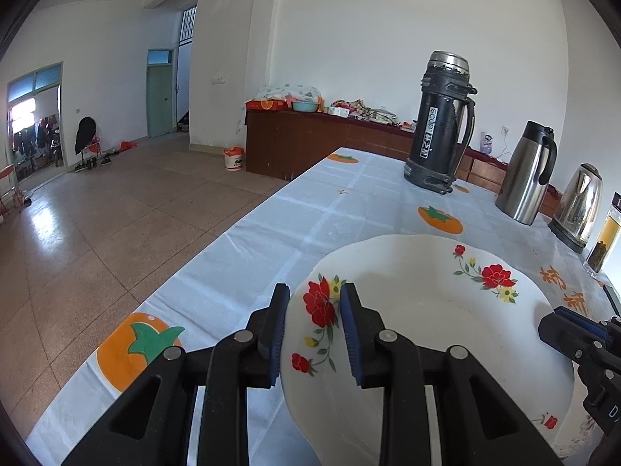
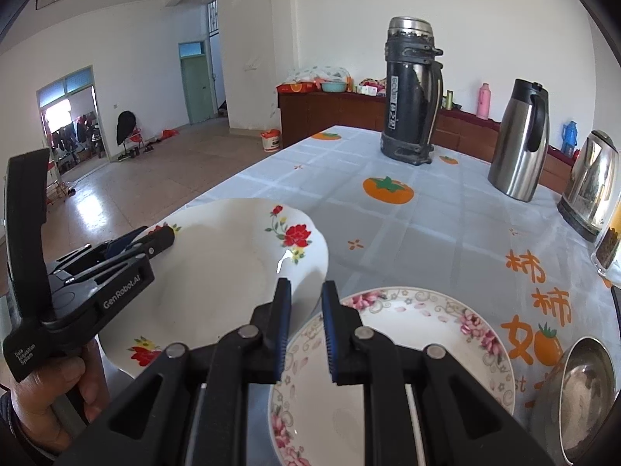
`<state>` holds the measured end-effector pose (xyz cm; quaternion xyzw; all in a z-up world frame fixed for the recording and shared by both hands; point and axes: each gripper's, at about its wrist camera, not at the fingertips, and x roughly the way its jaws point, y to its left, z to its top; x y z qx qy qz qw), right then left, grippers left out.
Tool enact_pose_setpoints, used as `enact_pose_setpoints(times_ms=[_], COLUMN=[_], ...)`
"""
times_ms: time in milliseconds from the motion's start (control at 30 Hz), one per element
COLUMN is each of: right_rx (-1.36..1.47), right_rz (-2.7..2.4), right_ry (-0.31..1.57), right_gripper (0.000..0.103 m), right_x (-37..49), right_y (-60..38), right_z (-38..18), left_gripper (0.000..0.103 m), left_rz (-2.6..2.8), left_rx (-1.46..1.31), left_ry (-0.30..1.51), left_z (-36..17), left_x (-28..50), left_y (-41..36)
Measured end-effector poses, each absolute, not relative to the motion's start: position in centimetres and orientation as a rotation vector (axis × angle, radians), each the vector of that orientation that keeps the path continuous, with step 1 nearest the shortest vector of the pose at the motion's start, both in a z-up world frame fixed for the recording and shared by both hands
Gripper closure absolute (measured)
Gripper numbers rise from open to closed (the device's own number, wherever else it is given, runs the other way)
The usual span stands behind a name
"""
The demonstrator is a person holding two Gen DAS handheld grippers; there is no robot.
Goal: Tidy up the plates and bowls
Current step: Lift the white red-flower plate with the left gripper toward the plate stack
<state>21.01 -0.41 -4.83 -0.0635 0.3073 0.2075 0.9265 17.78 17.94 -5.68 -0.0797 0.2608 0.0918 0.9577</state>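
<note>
My left gripper is shut on the left rim of a white plate with red flowers and holds it tilted above the table. The same plate and the left gripper show in the right wrist view at left. My right gripper is open, its jaws on either side of the red-flower plate's right rim, over the edge of a white plate with pink flowers that lies on the table. A steel bowl sits to the right of that plate.
A black thermos, a steel jug, a steel kettle and a glass jar stand along the far and right side of the table. The table's left edge drops to the tiled floor.
</note>
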Motion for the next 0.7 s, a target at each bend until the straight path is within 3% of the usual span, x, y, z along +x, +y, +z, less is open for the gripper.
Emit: enact_pose_setpoints(times_ms=[700], right_rx=[-0.11], right_rz=[0.374], right_ry=[0.629], right_gripper=[0.087], right_x=[19.2], right_y=[-3.4], right_z=[-5.8], left_gripper=[0.074], left_rz=[0.101], left_rx=[-0.08], left_ry=[0.489], left_z=[-5.3], left_x=[17.4], left_y=[14.6])
